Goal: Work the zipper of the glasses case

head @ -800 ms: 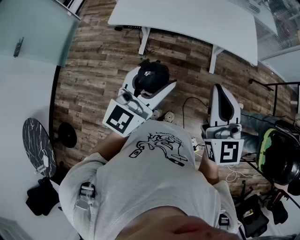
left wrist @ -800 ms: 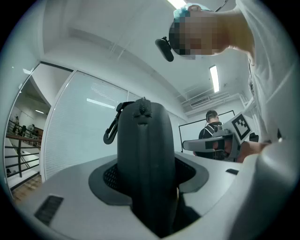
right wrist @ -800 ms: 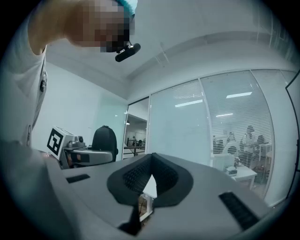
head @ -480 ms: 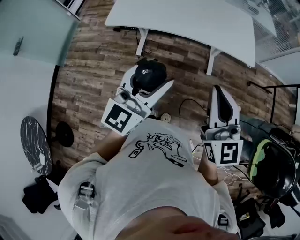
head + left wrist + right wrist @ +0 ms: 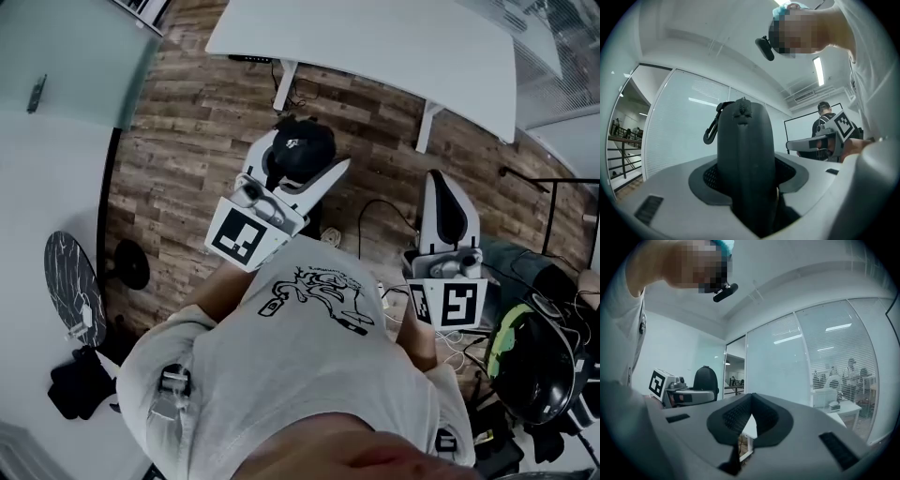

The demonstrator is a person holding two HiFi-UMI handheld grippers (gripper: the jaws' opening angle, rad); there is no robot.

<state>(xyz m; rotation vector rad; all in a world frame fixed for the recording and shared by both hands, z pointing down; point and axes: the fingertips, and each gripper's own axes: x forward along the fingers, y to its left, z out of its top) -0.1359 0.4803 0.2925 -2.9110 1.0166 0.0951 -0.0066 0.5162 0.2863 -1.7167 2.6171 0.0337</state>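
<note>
- Head view: a white table (image 5: 375, 42) stands ahead.
- The left gripper (image 5: 300, 169) clamps the black glasses case (image 5: 300, 145) between its jaws.
- The right gripper (image 5: 447, 192), jaws together and empty, is well apart from the case.
- Left gripper view: a clip (image 5: 711, 131) hangs at the case's top.

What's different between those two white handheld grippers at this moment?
The left white gripper has its jaws shut on a black hard-shell glasses case; the right white gripper holds nothing. The left gripper's jaws stand apart around the case, while the right gripper's jaws are pressed together. In the head view the left gripper angles inward and the right gripper points straight ahead. Both are held roughly level.
</note>
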